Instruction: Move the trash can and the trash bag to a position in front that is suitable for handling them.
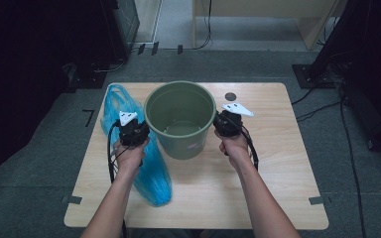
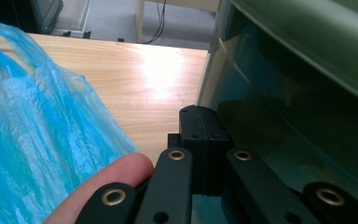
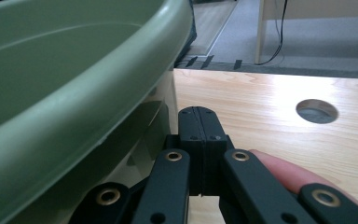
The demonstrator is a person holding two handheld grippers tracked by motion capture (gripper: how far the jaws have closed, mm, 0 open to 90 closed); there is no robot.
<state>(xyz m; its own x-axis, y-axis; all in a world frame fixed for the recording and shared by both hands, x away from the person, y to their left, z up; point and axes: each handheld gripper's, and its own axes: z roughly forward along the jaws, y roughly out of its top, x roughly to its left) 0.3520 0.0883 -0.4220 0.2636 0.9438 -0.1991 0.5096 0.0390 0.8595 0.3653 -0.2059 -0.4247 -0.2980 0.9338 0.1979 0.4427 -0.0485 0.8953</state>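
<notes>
A green plastic bucket (image 1: 179,119) stands upright in the middle of the wooden table (image 1: 273,163), and it looks empty. A blue plastic bag (image 1: 151,178) lies flat to its left. My left gripper (image 1: 135,130) hangs over the bag beside the bucket's left wall (image 2: 298,116), jaws pressed together with nothing between them. My right gripper (image 1: 226,120) sits close against the bucket's right side (image 3: 74,112), also shut and empty. The left gripper's fingertips (image 2: 200,116) and the right gripper's fingertips (image 3: 199,119) each meet flat.
A round cable hole (image 1: 230,96) is cut in the table behind the right gripper. Dark equipment stands (image 1: 327,64) and cables lie on the floor at both sides. A light wooden frame (image 1: 258,15) stands at the back.
</notes>
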